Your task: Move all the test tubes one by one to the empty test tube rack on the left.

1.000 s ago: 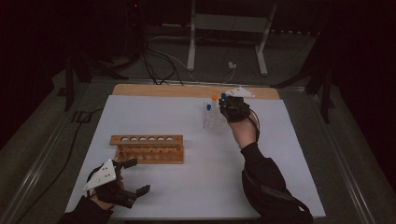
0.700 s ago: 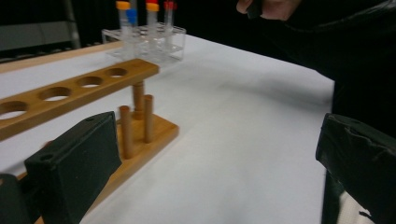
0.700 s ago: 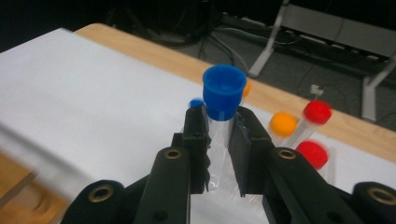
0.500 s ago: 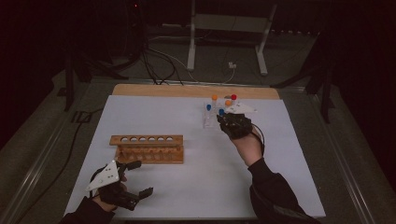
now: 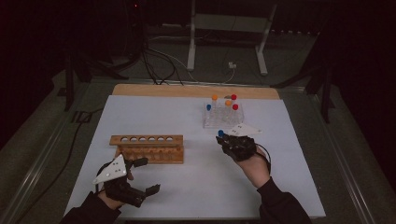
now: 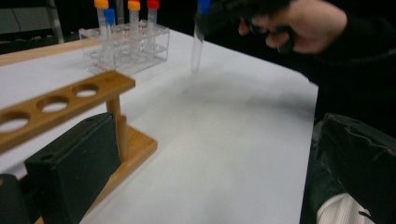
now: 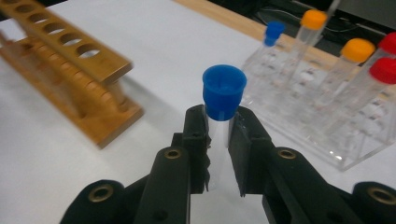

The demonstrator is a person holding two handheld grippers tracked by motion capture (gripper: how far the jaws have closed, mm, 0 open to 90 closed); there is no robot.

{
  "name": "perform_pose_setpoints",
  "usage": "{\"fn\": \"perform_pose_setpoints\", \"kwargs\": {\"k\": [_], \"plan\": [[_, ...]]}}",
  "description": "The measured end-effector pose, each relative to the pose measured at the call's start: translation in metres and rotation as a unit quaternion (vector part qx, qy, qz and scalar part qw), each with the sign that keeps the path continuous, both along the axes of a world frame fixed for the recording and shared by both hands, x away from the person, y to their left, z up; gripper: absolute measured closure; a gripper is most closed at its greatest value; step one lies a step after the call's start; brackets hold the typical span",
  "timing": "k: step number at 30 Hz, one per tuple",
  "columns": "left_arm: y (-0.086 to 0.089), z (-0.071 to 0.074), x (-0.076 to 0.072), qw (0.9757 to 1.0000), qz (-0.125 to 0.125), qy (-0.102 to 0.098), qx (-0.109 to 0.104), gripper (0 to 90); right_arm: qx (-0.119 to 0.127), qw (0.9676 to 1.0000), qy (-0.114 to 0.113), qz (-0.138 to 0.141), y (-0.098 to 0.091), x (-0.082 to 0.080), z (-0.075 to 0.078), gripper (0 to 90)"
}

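Observation:
My right gripper (image 7: 217, 133) is shut on a clear test tube with a blue cap (image 7: 223, 88), held upright just below the cap. In the high view this gripper (image 5: 223, 138) hovers over the white mat just in front of the clear plastic rack (image 5: 219, 119). In the left gripper view the held tube (image 6: 198, 46) hangs in the air above the mat. A wooden rack (image 5: 148, 147) with several empty holes stands left of centre. My left gripper (image 5: 148, 176) is open near the table's front left, just in front of the wooden rack (image 6: 65, 100), nothing between its jaws.
The clear rack (image 7: 327, 140) holds several capped tubes: orange (image 7: 313, 19), red (image 7: 385, 70) and blue (image 7: 274, 29). A wooden board (image 5: 196, 91) edges the mat's far side. A metal stand (image 5: 229, 28) and cables lie beyond the table.
My right gripper has drawn back from the clear rack toward the front and left, carrying the blue-capped tube. The left gripper has shifted slightly.

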State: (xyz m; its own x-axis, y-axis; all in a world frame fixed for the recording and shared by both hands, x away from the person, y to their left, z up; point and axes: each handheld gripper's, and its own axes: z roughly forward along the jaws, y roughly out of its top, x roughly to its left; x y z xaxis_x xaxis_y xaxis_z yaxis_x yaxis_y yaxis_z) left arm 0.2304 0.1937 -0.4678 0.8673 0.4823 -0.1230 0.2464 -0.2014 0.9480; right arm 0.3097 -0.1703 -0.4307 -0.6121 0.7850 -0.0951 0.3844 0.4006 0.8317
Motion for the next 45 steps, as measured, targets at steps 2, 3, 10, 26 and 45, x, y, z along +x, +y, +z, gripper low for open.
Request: {"fn": "perform_pose_setpoints", "kwargs": {"k": [2, 3, 10, 26, 45], "plan": [[-0.004, 0.005, 0.002, 1.0, 0.002, -0.004, 0.004, 0.5, 0.004, 1.0, 0.002, 0.006, 0.0, -0.006, -0.001, 76.4], [-0.006, 0.008, 0.003, 1.0, -0.004, -0.003, 0.006, 0.5, 0.006, 0.9999, 0.003, 0.01, 0.001, -0.009, -0.002, 76.4], [-0.019, 0.024, 0.013, 0.9993, -0.03, 0.005, 0.02, 0.5, 0.014, 0.999, 0.006, 0.041, 0.009, -0.029, -0.007, 76.4], [-0.057, 0.049, 0.031, 0.9983, -0.057, 0.004, 0.011, 1.8, 0.015, 0.9955, 0.015, 0.092, 0.029, -0.054, -0.015, 76.4], [-0.101, 0.052, 0.045, 0.9978, -0.067, -0.003, 0.0, 26.4, 0.028, 0.9932, 0.005, 0.113, 0.033, -0.063, -0.008, 76.4]]}}
